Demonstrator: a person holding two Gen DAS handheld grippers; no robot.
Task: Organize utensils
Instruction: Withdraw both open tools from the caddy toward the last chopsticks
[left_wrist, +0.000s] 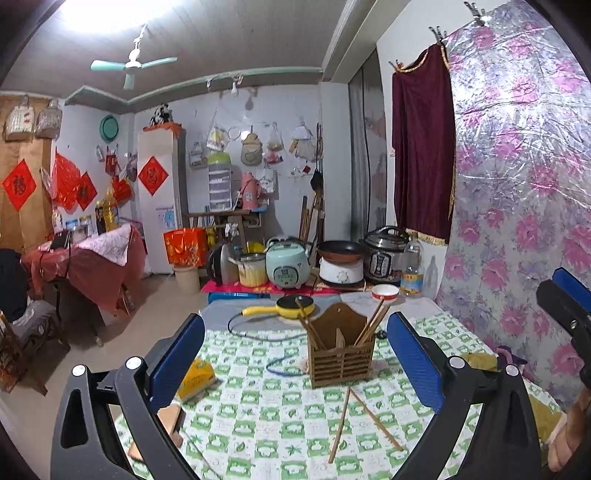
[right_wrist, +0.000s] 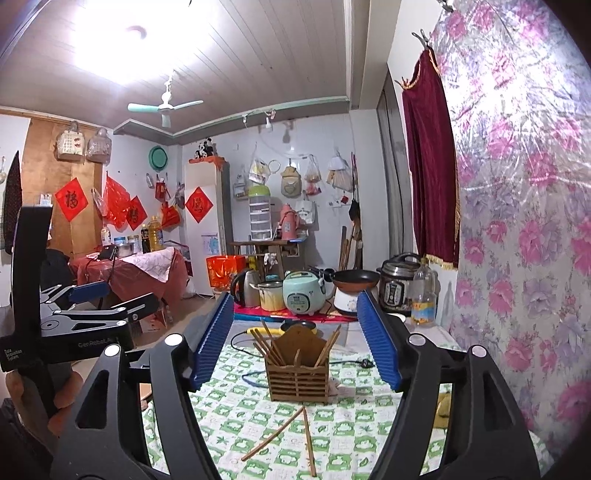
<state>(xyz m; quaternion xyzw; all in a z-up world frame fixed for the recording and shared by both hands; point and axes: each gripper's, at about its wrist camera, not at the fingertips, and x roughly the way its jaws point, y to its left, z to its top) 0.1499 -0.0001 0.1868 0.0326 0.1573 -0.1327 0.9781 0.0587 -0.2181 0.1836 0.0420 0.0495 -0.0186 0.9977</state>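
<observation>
Right wrist: right gripper (right_wrist: 295, 339) fingers spread, empty – two loose chopsticks (right_wrist: 291, 432) at 6 o'clock from holder (right_wrist: 297, 376) on desk (right_wrist: 236, 406). Left gripper (left_wrist: 295, 358) also open, likely staged for pickup.

Surface (left_wrist: 258, 435) under a green-and-white checked cloth, viewed from its near end.

Mid-surface, a slatted wooden holder (left_wrist: 341, 360) upright, chopsticks leaning out of its compartments. In front of it, two loose chopsticks (left_wrist: 354, 424) flat on the cloth, ends meeting near the holder and spreading apart toward the viewer. At the left edge, a yellow tissue pack (left_wrist: 195, 380). Behind the holder, a yellow electric pan (left_wrist: 284, 308) with a black cable (left_wrist: 240, 332) trailing across, and a blue cord loop (left_wrist: 280, 365) beside the holder. Farther back, a red-and-white bowl (left_wrist: 385, 293) and a clear bottle (left_wrist: 412, 269).
</observation>
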